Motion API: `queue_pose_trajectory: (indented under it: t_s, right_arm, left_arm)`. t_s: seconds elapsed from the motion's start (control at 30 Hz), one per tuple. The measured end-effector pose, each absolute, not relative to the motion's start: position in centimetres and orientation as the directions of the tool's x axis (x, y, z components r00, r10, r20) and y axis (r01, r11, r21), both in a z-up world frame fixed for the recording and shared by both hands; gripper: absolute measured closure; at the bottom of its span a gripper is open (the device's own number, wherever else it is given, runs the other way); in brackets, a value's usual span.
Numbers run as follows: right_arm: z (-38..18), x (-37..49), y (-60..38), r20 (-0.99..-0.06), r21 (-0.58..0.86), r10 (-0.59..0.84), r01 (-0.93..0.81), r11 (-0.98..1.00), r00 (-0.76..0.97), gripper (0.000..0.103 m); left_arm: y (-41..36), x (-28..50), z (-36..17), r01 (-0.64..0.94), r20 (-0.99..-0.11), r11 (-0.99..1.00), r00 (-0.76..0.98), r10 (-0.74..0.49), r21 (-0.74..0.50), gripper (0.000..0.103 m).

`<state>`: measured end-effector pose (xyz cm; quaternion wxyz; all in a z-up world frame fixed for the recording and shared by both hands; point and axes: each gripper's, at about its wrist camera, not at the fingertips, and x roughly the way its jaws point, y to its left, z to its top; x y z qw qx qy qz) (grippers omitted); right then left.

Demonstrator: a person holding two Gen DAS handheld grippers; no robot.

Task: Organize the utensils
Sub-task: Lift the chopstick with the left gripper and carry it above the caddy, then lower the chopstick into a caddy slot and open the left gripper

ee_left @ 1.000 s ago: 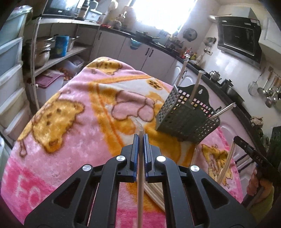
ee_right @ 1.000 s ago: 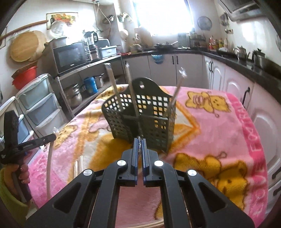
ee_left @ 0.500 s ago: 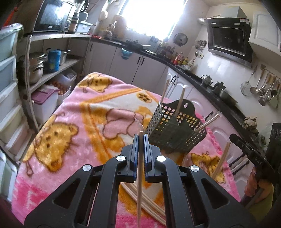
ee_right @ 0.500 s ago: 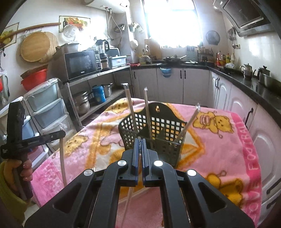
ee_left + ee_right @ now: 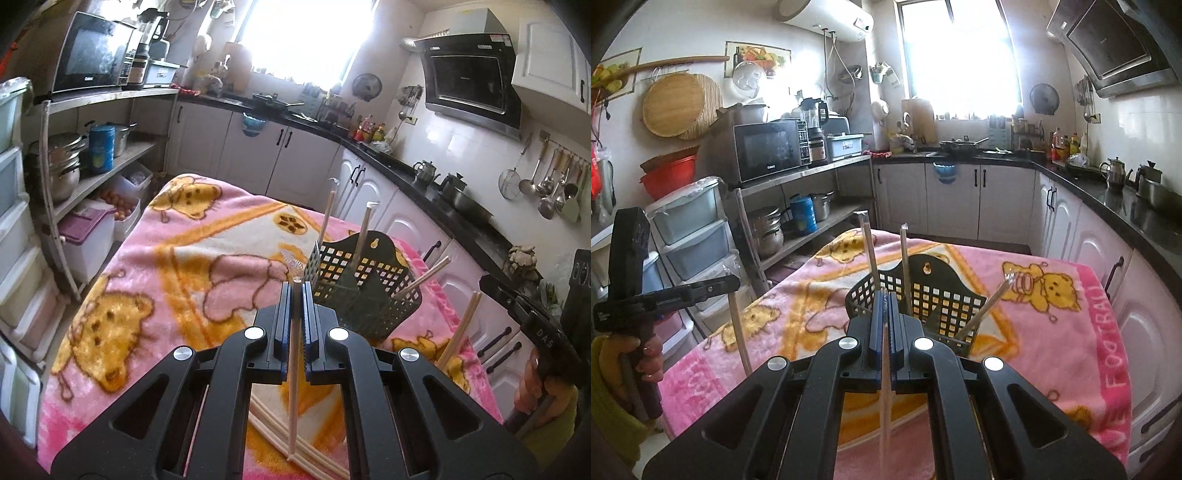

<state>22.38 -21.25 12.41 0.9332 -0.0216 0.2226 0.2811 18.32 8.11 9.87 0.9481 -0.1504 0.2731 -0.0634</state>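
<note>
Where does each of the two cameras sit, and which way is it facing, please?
Left wrist: on the left claw, shut on a chopstick, looking across the pink blanket toward the stove side; the other hand shows.
Right wrist: on the right claw, also shut on a chopstick, facing the window; the left hand shows.
Shared: the black basket.

On the pink blanket (image 5: pixel 1067 332) we read "FOOTBALL" in pale letters along its darker pink border. The microwave (image 5: pixel 768 151) carries a small white brand mark we cannot make out, and the handle of the right gripper (image 5: pixel 546 332) shows letters like "DAS".
</note>
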Motion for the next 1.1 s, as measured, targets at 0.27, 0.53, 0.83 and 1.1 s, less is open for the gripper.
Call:
queue_pose_trajectory:
  t_s: [0.27,0.53,0.83,1.1]
  right_arm:
    - [13.4,23.7,-21.3,-0.414,0.081,0.504,-0.520,0.850,0.758,0.100]
    - [15.6,25.0,-21.8,-0.376,0.075,0.489,-0.500,0.863,0.787,0.100]
    - [18.5,27.0,-22.6,-0.322,0.059,0.466,-0.473,0.879,0.824,0.100]
    - [20.5,29.4,-22.4,-0.273,0.079,0.457,-0.453,0.888,0.847,0.100]
  left_arm:
    - [7.2,20.2,11.4,0.070,-0.484,0.948,0.847,-0.221,-0.310,0.102]
    - [5.4,22.8,14.4,0.135,-0.438,0.945,0.860,-0.261,-0.298,0.102]
    - [3.3,26.0,17.7,0.191,-0.389,0.941,0.873,-0.293,-0.279,0.102]
    - [1.9,28.4,19.9,0.211,-0.329,0.937,0.895,-0.300,-0.280,0.102]
